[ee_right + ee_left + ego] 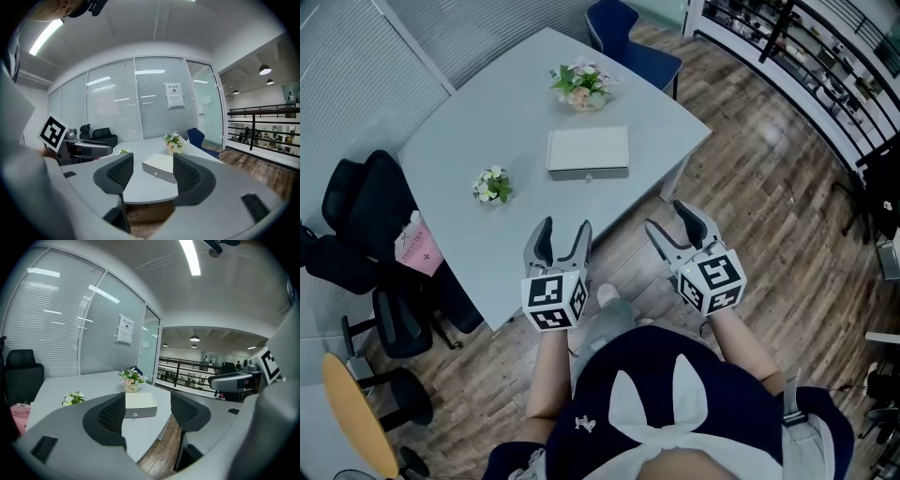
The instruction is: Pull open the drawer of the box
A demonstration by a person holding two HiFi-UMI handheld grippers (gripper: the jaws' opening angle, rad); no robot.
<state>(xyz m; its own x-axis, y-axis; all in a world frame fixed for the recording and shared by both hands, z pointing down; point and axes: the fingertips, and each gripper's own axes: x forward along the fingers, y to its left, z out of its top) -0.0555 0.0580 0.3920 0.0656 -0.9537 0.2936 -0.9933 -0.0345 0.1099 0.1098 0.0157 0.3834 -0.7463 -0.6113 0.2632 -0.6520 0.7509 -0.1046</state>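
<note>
Upper centre of head view: white box (588,150) on grey table (478,122), drawer shut, its front with small knob (589,176) facing me. Left gripper (562,231) and right gripper (667,217) at lower centre, off table edge, well apart from box; both jaws spread, nothing between.

Left gripper view: box framed mid-frame between parted jaws, far off.

Right gripper view: same, box seen at slant.

My worry: knob tiny, pads may slip off. Box looks light and unbraced, so one-handed pull could drag whole box toward edge, drawer staying shut.
</note>
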